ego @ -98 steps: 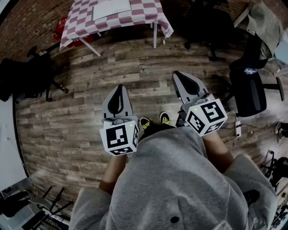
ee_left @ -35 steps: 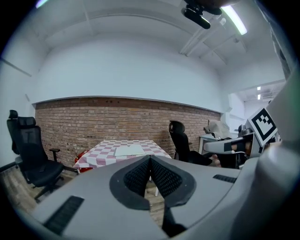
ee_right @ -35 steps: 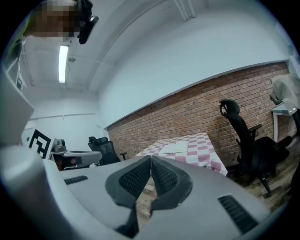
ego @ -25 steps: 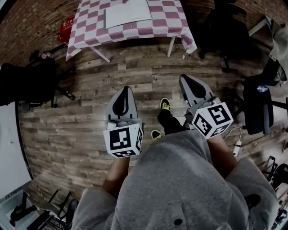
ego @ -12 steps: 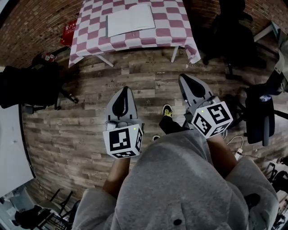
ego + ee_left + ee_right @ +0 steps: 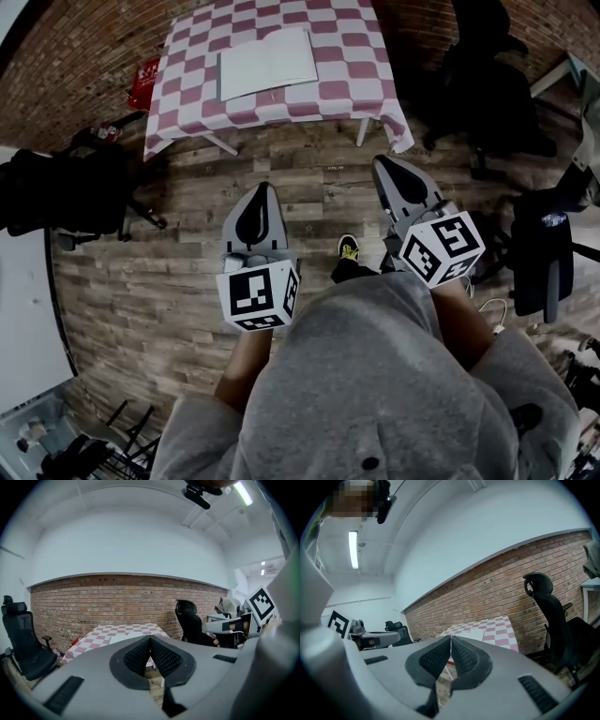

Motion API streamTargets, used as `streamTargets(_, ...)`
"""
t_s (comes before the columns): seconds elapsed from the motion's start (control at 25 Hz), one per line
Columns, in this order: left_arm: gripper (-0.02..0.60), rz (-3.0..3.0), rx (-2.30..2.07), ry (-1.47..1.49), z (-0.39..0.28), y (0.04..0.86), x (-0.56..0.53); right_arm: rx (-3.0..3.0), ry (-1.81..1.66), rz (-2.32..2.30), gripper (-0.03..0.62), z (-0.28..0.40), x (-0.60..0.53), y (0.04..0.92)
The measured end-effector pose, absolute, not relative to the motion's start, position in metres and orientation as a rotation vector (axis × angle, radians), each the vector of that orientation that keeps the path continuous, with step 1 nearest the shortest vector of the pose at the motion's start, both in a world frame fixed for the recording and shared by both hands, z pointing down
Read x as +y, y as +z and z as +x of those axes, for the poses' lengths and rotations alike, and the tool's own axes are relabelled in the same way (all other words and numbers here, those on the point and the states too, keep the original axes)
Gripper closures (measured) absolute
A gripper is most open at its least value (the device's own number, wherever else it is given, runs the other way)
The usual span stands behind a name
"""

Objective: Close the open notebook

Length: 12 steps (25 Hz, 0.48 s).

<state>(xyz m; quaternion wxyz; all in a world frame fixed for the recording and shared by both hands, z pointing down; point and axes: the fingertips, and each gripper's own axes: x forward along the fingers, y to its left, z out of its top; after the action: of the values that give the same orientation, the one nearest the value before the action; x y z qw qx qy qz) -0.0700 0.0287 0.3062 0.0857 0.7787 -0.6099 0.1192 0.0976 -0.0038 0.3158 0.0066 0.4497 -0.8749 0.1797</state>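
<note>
Lying open and flat, the notebook (image 6: 267, 64) is showing its pale pages near the middle of the counter (image 6: 349, 90), which is wearing a red-and-white checkered cloth. It is sitting at the top of the head view, well apart from both grippers, with a stretch of wooden plank floor (image 6: 141, 281) between them.

The left gripper (image 6: 261, 192) is hanging over the floor and pointing toward the counter. Its own view is showing the jaws pressed together along their ribbed pads (image 6: 140, 656), pinching nothing. The right gripper (image 6: 387, 172) is hanging beside it, also aimed at the counter, and its jaws are likewise pressed together with nothing between them. Each gripper is carrying its cube with square markers at the rear, close to the person's grey sweatshirt (image 6: 375, 375).

One shoe (image 6: 348, 248) is peeking out on the floor between the two grippers. A brick wall (image 6: 117, 602) is running behind the counter. Black office chairs are standing around: one (image 6: 66, 192) to the left of the counter, one (image 6: 487, 84) to its right, and another (image 6: 544, 248) further right, near the right gripper. Something red (image 6: 142, 73) is lying on the floor by the counter's left edge, too small to tell what it is.
</note>
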Motion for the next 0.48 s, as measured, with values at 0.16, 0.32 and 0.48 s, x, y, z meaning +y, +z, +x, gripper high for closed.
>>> streamTargets(0.16,0.583,2.317,-1.833,0.366,-0.062,0.304,0.015,-2.754,0.570,1.394,0.568,0.103,-0.020,0.315)
streamTargets(0.32,0.584,2.304,-1.850,0.378,-0.058,0.304,0.005,-2.770,0.575,1.371,0.568,0.106,-0.034,0.316)
streamTargets(0.48,0.584,2.302,-1.870,0.390,-0.055,0.303,0.000,-2.790,0.586,1.357,0.568,0.108,-0.043,0.316)
